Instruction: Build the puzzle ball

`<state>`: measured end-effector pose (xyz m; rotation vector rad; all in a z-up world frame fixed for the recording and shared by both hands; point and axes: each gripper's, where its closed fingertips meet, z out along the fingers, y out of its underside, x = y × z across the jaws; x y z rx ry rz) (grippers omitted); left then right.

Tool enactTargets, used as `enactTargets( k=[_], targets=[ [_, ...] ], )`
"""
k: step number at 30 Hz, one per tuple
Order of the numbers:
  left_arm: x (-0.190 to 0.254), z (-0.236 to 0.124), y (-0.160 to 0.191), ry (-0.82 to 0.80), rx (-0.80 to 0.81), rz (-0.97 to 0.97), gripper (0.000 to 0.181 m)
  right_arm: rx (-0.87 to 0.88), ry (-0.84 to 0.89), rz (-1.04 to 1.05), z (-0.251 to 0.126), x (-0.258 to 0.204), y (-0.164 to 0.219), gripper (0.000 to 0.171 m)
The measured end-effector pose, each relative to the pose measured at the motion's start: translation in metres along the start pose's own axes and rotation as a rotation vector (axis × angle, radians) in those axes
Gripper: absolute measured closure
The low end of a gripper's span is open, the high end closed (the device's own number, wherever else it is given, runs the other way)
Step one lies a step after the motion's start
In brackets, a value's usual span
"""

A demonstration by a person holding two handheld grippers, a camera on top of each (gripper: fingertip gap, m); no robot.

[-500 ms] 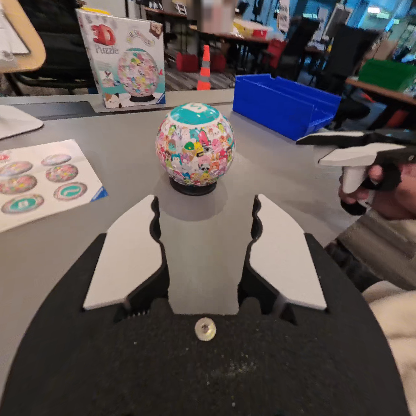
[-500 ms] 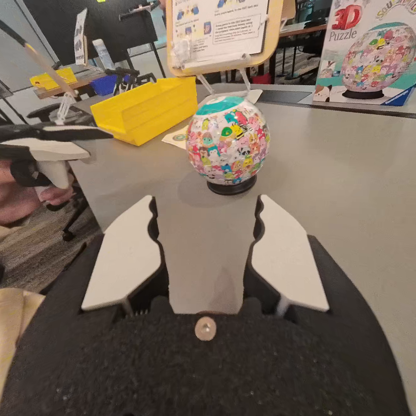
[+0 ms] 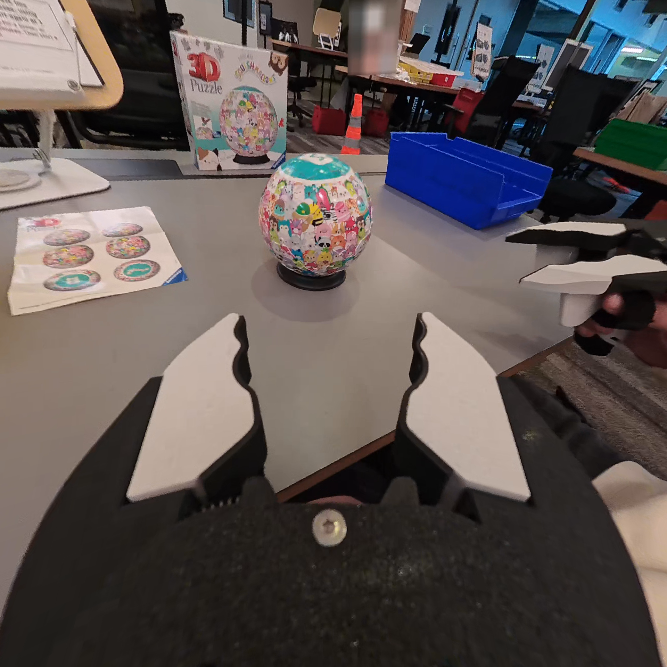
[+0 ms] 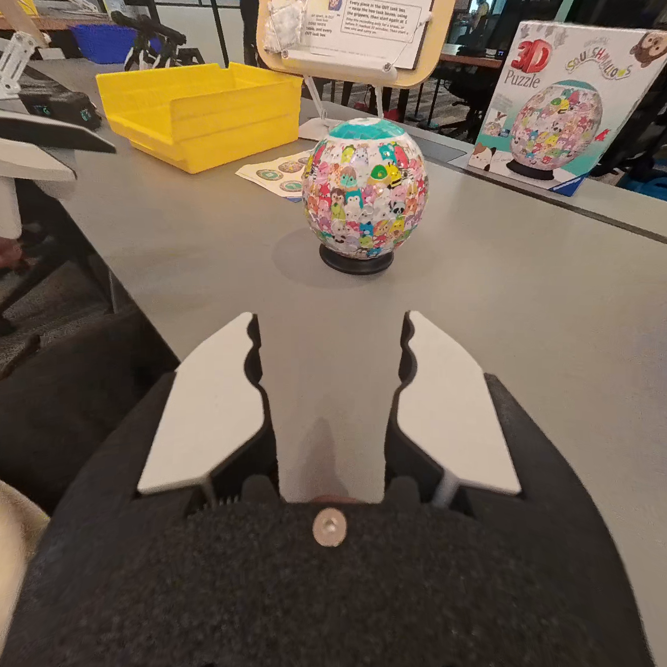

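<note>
Grey table (image 3: 415,252), puzzle ball (image 3: 314,216); blue bin (image 3: 465,180) left-only

grey table (image 3: 180,361) bears ball stand (image 3: 311,280), leaflet (image 3: 90,256), bins.

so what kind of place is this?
Probably a shared lab or workshop: rows of work tables behind, a yellow bin and a blue bin, and an orange cone on the floor.

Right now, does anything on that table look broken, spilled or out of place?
Nothing stands out. The puzzle ball sits upright on its black stand, whole as far as both views show. The instruction sheet lies flat beside it, and both grippers, left and right, are open and empty.
</note>
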<state>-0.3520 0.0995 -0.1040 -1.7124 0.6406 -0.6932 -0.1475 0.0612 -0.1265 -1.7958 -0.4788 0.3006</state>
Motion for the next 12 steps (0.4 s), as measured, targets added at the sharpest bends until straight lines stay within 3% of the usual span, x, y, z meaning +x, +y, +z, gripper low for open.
enactTargets(
  k=[12],
  targets=[
    [0.018,-0.011,0.003,-0.018,-0.012,0.114,0.097,0.047,0.008,0.048,-0.019,0.002,-0.005,0.103]
  ],
)
